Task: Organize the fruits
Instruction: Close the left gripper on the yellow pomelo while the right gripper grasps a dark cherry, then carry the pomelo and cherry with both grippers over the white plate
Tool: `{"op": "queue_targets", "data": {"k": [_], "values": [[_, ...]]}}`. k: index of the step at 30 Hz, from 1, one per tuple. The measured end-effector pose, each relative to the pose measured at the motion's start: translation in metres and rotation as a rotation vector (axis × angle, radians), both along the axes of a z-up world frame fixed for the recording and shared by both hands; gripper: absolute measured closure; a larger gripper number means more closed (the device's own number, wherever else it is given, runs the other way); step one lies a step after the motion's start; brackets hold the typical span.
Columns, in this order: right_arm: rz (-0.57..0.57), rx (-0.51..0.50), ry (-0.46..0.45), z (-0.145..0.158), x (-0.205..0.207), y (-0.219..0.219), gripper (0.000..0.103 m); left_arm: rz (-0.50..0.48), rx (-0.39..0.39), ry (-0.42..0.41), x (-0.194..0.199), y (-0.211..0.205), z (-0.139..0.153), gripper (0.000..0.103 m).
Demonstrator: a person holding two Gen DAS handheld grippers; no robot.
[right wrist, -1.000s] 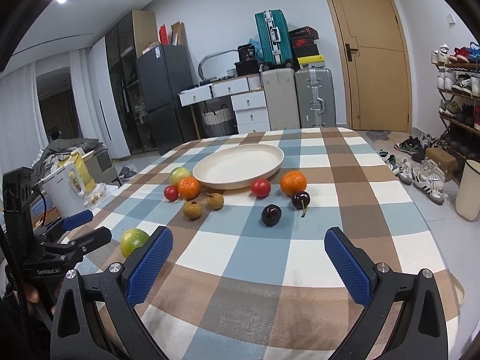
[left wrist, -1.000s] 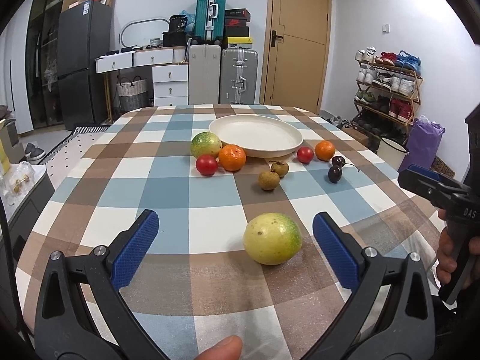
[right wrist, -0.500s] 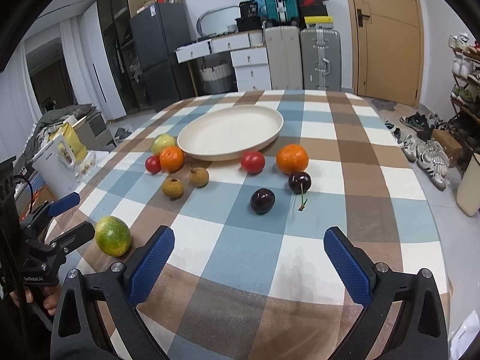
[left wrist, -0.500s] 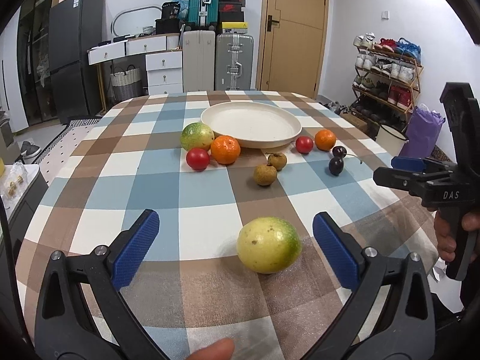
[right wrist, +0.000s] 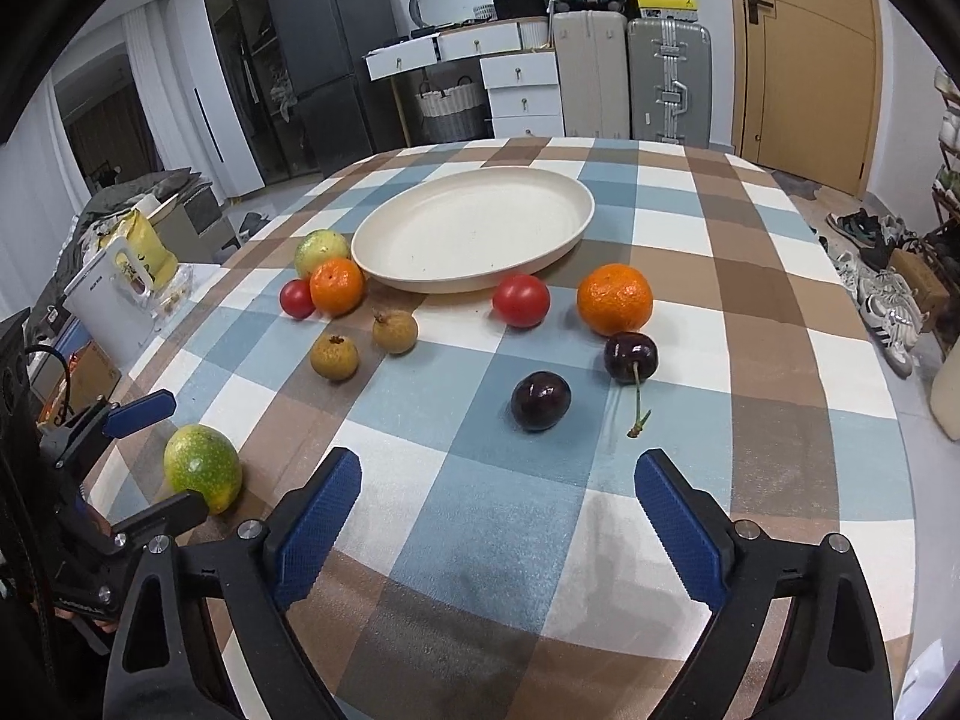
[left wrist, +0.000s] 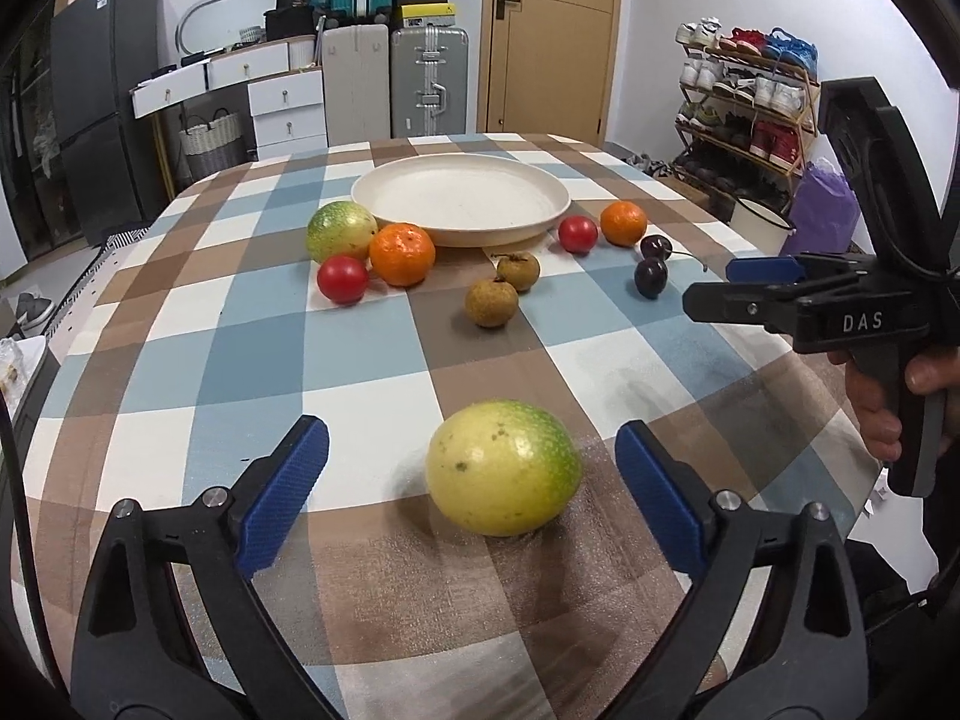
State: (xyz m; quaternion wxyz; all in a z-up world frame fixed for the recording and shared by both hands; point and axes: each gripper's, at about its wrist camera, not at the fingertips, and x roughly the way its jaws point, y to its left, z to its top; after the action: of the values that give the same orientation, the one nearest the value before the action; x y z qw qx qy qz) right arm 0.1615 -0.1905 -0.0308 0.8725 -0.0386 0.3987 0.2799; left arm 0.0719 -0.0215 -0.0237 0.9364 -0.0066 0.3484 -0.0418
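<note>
A yellow-green passion fruit (left wrist: 504, 468) lies on the checked tablecloth between the open jaws of my left gripper (left wrist: 471, 480), untouched; it also shows in the right wrist view (right wrist: 201, 468). An empty cream plate (left wrist: 462, 201) sits mid-table. Around it lie a second green fruit (left wrist: 341, 231), two oranges (left wrist: 401, 254) (left wrist: 624, 223), two red tomatoes (left wrist: 342, 279) (left wrist: 578, 234), two brown longans (left wrist: 492, 302) (left wrist: 518, 270) and two dark cherries (right wrist: 540, 401) (right wrist: 630, 357). My right gripper (right wrist: 498, 510) is open and empty, just short of the cherries.
The table's near edge curves close under both grippers. A shoe rack (left wrist: 744, 96) stands right of the table. Suitcases (left wrist: 429, 81), white drawers (left wrist: 288, 114) and a door (left wrist: 552, 36) line the back wall.
Both grippers have moved forward and lower over the table. The passion fruit now sits deeper between the left jaws, and the cherries are closer to the right jaws. No fruit has moved.
</note>
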Motion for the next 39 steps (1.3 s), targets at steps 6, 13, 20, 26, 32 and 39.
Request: {"op": "queue_targets", "data": {"k": [6, 13, 20, 26, 32, 39], "values": [[0.005, -0.004, 0.021, -0.005, 0.009, 0.003, 0.017, 0.0, -0.01, 0.041, 0.008, 0.0, -0.004, 0.009], [0.025, -0.029, 0.055, -0.01, 0.023, 0.014, 0.023, -0.021, -0.038, 0.09, 0.01, 0.0, -0.01, 0.02], [0.016, -0.056, 0.074, -0.016, 0.041, 0.016, 0.039, -0.057, -0.064, 0.13, 0.016, -0.007, -0.018, 0.05], [0.004, -0.063, 0.07, -0.019, 0.05, 0.015, 0.044, -0.069, -0.088, 0.131, 0.02, -0.006, -0.018, 0.051], [0.004, -0.074, 0.062, -0.022, 0.052, 0.018, 0.052, -0.073, -0.112, 0.119, 0.025, -0.003, -0.01, 0.051], [0.01, -0.075, 0.057, -0.022, 0.052, 0.02, 0.062, -0.05, -0.105, 0.073, 0.039, 0.004, 0.008, 0.051]]}}
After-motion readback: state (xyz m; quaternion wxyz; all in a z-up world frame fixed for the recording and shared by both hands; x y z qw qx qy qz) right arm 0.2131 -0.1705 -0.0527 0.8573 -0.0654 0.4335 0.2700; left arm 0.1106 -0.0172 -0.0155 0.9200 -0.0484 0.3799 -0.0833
